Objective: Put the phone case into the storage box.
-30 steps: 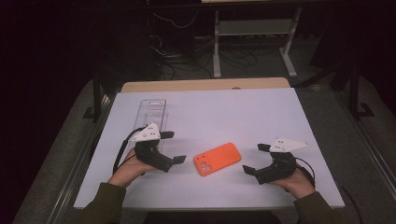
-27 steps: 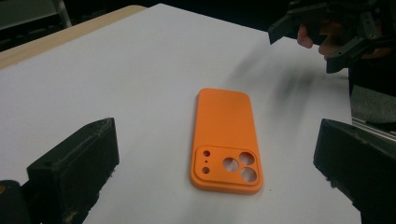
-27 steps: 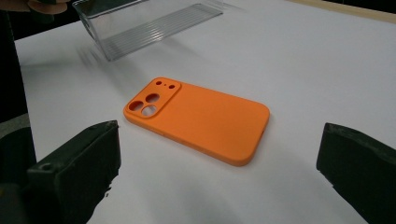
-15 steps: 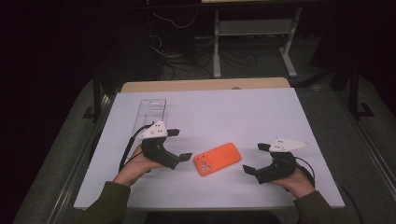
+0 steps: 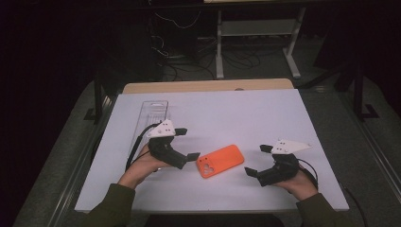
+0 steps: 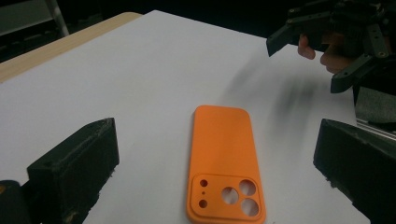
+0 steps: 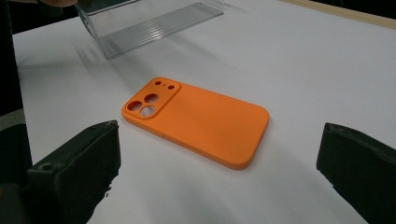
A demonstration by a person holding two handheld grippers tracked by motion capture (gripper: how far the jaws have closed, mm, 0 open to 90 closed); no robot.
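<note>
case: orange soft-plastic phone case [image 5: 220, 161] is lying flat on the white table [image 5: 246, 118], back up, camera cut-outs toward your left side, roughly midway between your two grippers, nothing touching it.
left gripper: black two-jaw left gripper [image 5: 187, 144] is sitting just beside the cut-out end of the case, jaws spread wide with nothing in them; in the left gripper view the case [image 6: 226, 161] is lining up lengthwise between them, so you're probably framing a pinch across its width.
right gripper: black two-jaw right gripper [image 5: 257, 160] is resting low, near the plain end, jaws also wide apart and empty; the right gripper view is putting the case [image 7: 198, 119] diagonally ahead, so you look to be waiting, ready to steady it.
box: clear ribbed plastic box [image 5: 153, 116] is lying far-left on the table, apart from the case, likely parked out of the way.
next, my guess: you're going to need the left jaws lower, since the case is flat and thin.
</note>
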